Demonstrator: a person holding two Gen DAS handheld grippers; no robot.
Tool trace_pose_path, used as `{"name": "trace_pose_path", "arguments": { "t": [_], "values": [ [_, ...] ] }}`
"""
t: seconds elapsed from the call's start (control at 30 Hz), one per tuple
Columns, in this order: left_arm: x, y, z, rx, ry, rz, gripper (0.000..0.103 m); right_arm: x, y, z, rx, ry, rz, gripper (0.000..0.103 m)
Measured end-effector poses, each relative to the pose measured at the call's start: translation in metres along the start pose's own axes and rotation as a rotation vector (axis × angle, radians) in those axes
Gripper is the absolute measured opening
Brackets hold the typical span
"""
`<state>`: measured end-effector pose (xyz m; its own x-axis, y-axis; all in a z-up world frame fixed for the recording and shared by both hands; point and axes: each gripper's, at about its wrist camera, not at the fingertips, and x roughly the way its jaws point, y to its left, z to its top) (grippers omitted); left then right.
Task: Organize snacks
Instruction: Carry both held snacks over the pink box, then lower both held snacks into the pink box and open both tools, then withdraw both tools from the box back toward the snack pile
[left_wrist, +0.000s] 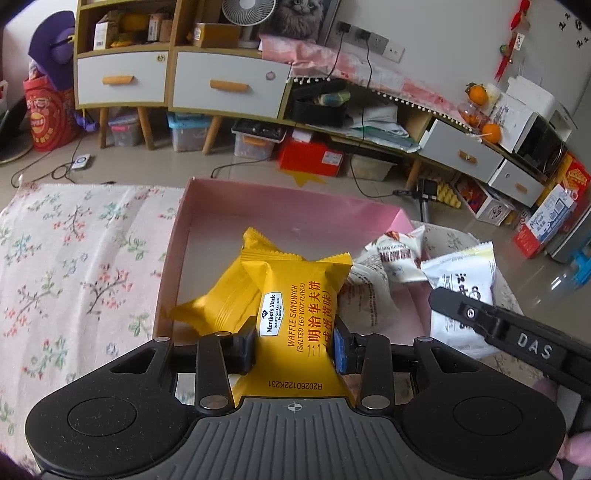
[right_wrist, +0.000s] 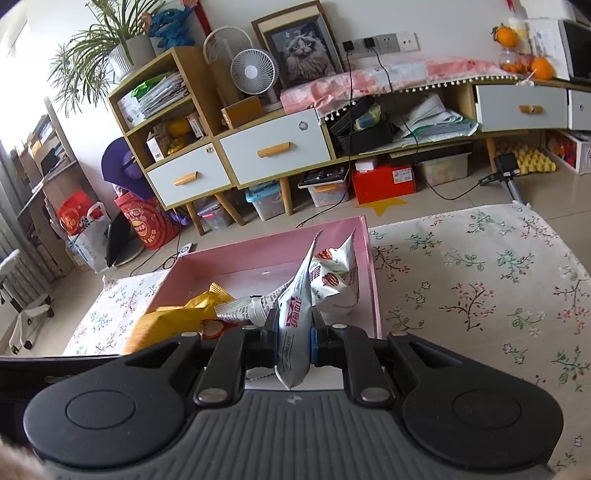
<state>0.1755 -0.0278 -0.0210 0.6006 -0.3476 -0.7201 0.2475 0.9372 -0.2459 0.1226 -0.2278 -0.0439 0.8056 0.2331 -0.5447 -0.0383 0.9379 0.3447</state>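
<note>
Clamped between the left gripper (left_wrist: 293, 345) fingers, a yellow foil waffle-sandwich packet (left_wrist: 295, 306) is held over the pink cardboard box (left_wrist: 295, 210). A white crinkly snack pouch (right_wrist: 293, 332) is pinched edge-on by the right gripper (right_wrist: 293, 341). Both packets are judged light, puffy, slippery and crushable; sealed edges would be gripped best.

Glossy yellow foil wrapper (left_wrist: 295, 306); glossy white plastic packet (right_wrist: 293, 328); matt pink cardboard box (left_wrist: 295, 210); floral woven cloth (left_wrist: 81, 258).
</note>
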Motion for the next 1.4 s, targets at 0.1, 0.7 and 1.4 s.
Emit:
{"name": "trace_pose_path", "arguments": {
  "t": [0.1,0.7,1.4],
  "values": [
    [0.006,0.001,0.004,0.005,-0.007,0.01,0.036,0.003,0.0,-0.001,0.009,0.005,-0.002,0.013],
    [0.041,-0.006,0.014,0.147,-0.122,0.122,0.037,0.013,0.01,-0.003,-0.029,0.013,-0.048,0.014],
    [-0.025,0.008,-0.018,0.05,-0.173,0.051,0.089,-0.02,0.009,0.003,-0.067,-0.051,-0.081,0.077]
  ]
}}
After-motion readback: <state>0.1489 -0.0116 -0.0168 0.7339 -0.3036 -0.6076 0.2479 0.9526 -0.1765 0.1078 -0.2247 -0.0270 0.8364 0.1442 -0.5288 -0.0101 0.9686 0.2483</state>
